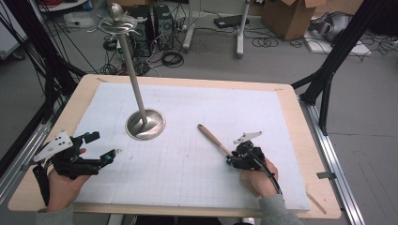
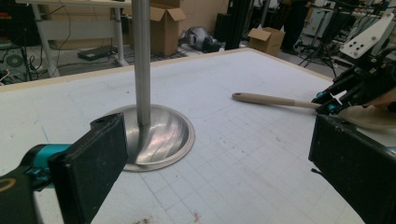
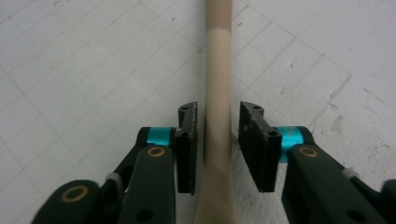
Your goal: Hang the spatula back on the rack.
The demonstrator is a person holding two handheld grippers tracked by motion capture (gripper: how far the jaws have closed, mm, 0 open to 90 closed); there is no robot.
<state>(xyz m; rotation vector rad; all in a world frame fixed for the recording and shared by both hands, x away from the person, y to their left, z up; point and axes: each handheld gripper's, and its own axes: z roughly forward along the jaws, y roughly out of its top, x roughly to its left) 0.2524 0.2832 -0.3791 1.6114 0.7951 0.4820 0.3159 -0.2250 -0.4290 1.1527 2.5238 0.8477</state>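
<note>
A wooden utensil with a long beige handle [image 1: 213, 138] lies on the white gridded mat [image 1: 187, 105], right of centre, its thin end pointing to the far left. My right gripper [image 1: 230, 158] straddles the handle [image 3: 218, 70] close to the wider end. A narrow gap shows between each pad [image 3: 187, 140] and the wood, so it is open. The left gripper view shows the handle [image 2: 271, 99] running into that gripper [image 2: 327, 103]. My left gripper [image 1: 103, 146] rests at the mat's near left, wide open with nothing between its pads [image 2: 93, 163].
A metal stand with a round dished base [image 1: 145, 125] and a tall leaning pole [image 1: 133, 75] stands on the mat left of centre, between the grippers [image 2: 163, 140]. The wooden table edge [image 1: 319, 187] rings the mat. Cables, boxes and frames lie on the floor beyond.
</note>
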